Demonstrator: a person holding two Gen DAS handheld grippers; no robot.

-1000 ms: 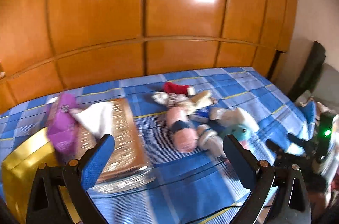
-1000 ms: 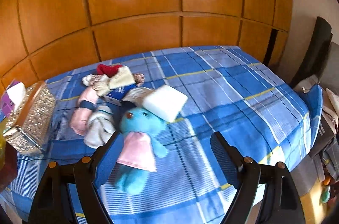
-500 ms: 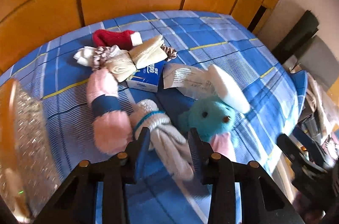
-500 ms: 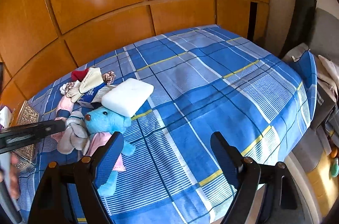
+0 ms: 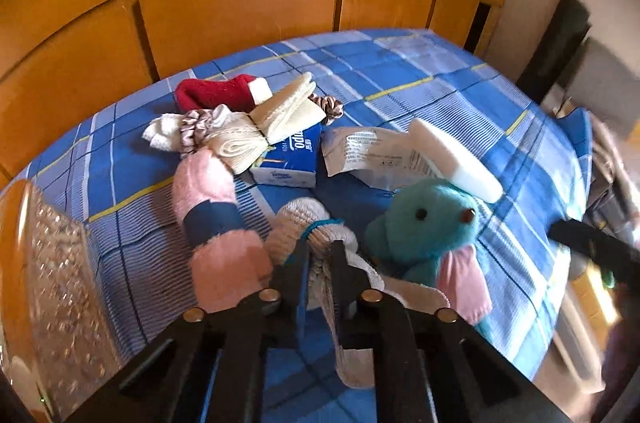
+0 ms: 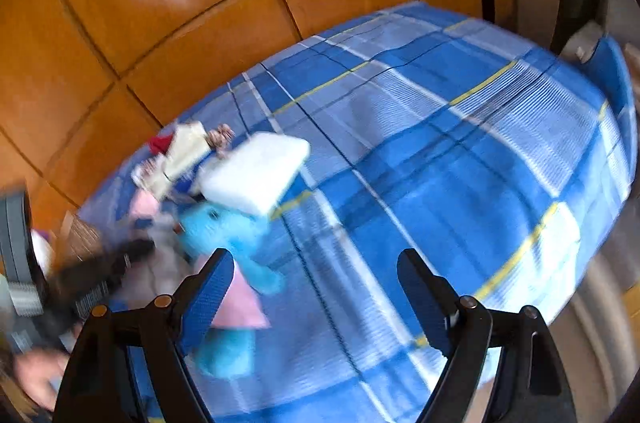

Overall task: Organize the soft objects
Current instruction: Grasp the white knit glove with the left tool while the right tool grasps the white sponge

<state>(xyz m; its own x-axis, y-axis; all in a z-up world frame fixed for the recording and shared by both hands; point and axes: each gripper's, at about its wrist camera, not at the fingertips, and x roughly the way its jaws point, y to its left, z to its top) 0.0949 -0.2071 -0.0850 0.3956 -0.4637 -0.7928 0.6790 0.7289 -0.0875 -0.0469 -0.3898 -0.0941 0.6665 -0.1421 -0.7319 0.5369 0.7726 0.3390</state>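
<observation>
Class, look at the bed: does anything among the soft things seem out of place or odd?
Yes. A blue tissue pack and a crinkled white packet lie among the socks and the blue plush bear, not soft toys or clothing.

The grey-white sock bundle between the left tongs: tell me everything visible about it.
The grey-white sock bundle is a ribbed knit roll cinched by a teal band, its loose end trailing toward the camera. It lies on the blue plaid bedspread, between the pink fuzzy sock and the teal plush bear. The left tongs have just closed and pinch it.
</observation>
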